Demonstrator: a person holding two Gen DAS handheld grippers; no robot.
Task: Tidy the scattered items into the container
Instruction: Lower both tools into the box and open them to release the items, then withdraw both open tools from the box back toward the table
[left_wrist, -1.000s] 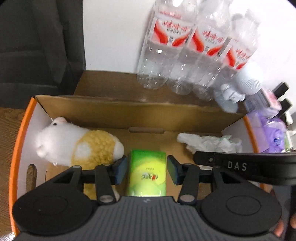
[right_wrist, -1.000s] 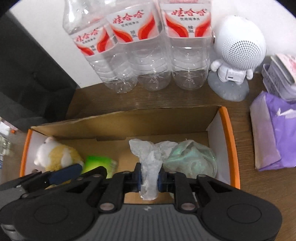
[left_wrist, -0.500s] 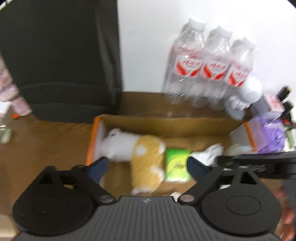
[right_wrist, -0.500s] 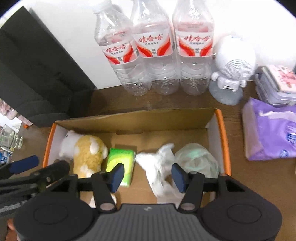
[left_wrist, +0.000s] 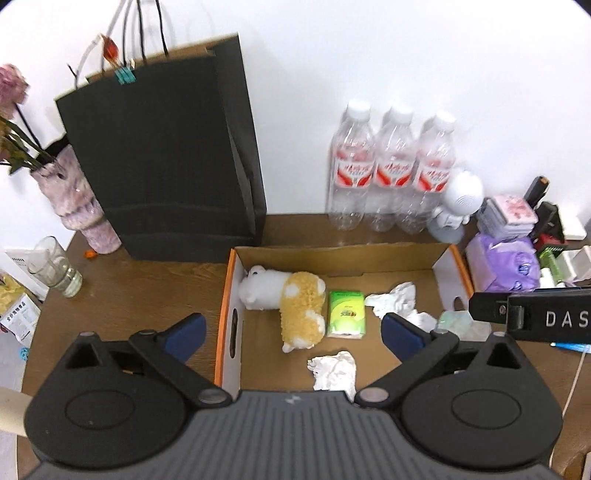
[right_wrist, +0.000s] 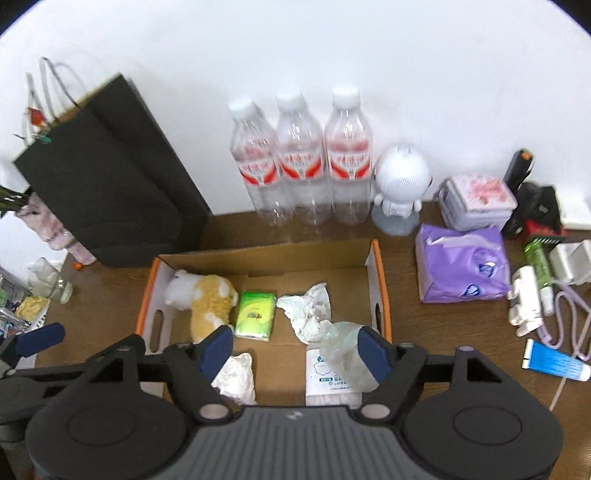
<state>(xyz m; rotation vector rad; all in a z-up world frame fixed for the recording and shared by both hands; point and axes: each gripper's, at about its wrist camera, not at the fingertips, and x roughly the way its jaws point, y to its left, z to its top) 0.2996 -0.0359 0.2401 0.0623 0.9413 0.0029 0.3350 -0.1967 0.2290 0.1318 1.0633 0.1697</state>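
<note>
An open cardboard box with orange edges (left_wrist: 226, 291) (right_wrist: 380, 280) sits on the brown table. In it lie a white and tan plush toy (left_wrist: 291, 302) (right_wrist: 207, 299), a green tissue pack (left_wrist: 346, 313) (right_wrist: 255, 314), crumpled white tissues (left_wrist: 395, 301) (right_wrist: 308, 308) (left_wrist: 334, 371) (right_wrist: 236, 376), a clear plastic bag (right_wrist: 345, 354) and a white packet (right_wrist: 327, 376). My left gripper (left_wrist: 291, 334) is open, empty and high above the box. My right gripper (right_wrist: 295, 349) is open, empty and above the box's front.
Three water bottles (right_wrist: 303, 162), a white robot speaker (right_wrist: 400, 184) and a black paper bag (left_wrist: 166, 155) stand behind the box. A purple tissue pack (right_wrist: 460, 267), chargers and a blue tube (right_wrist: 554, 363) lie right. A vase (left_wrist: 74, 199) and glass (left_wrist: 55, 266) stand left.
Both grippers have opened and pulled up and back from the box. The right gripper has let go of the crumpled tissue, which now lies in the box.
</note>
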